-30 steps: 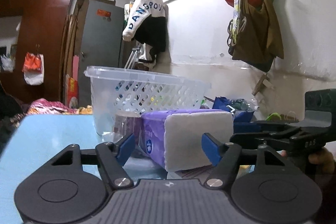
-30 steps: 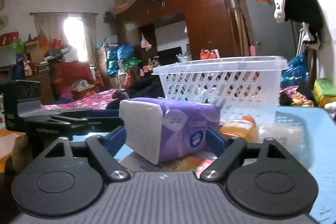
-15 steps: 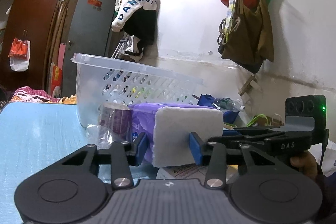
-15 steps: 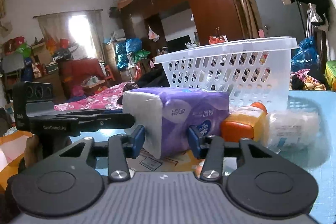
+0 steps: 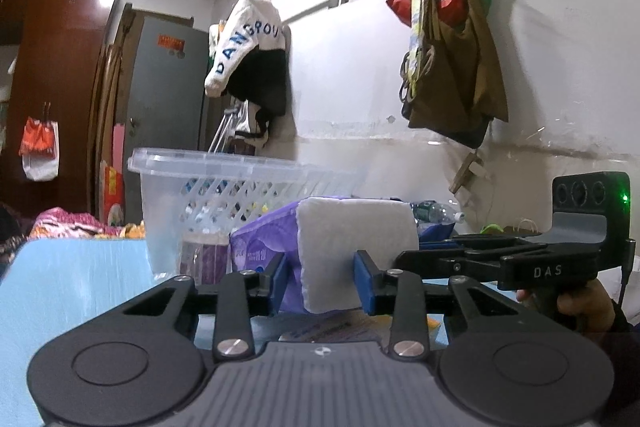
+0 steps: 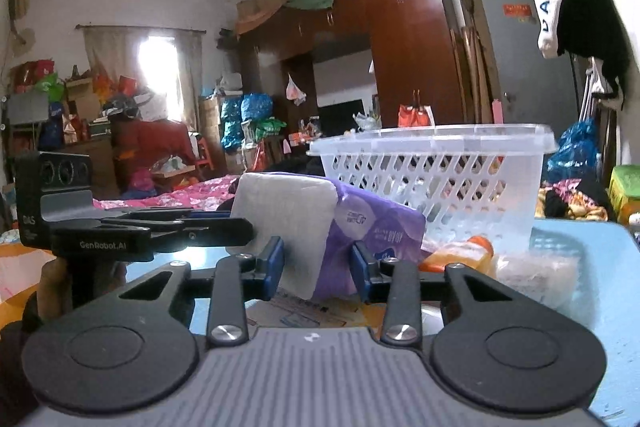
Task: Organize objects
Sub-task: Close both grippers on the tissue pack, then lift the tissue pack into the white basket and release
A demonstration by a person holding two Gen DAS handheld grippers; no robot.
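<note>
Above the blue surface (image 5: 80,267), both the left tool (image 5: 320,281) and right tool (image 6: 318,267) pinch one purple tissue pack (image 5: 352,251); the basket (image 6: 440,171) beyond looks unfilled.

Purple-and-white tissue pack (image 5: 320,247), clear lattice basket (image 5: 240,187), light blue table (image 5: 80,275).

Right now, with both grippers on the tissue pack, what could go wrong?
Both the left gripper and right gripper squeeze opposite ends of the soft tissue pack; uneven pulls could tear or drop it. Swinging it low could knock the orange bottle or catch the basket rim.
</note>
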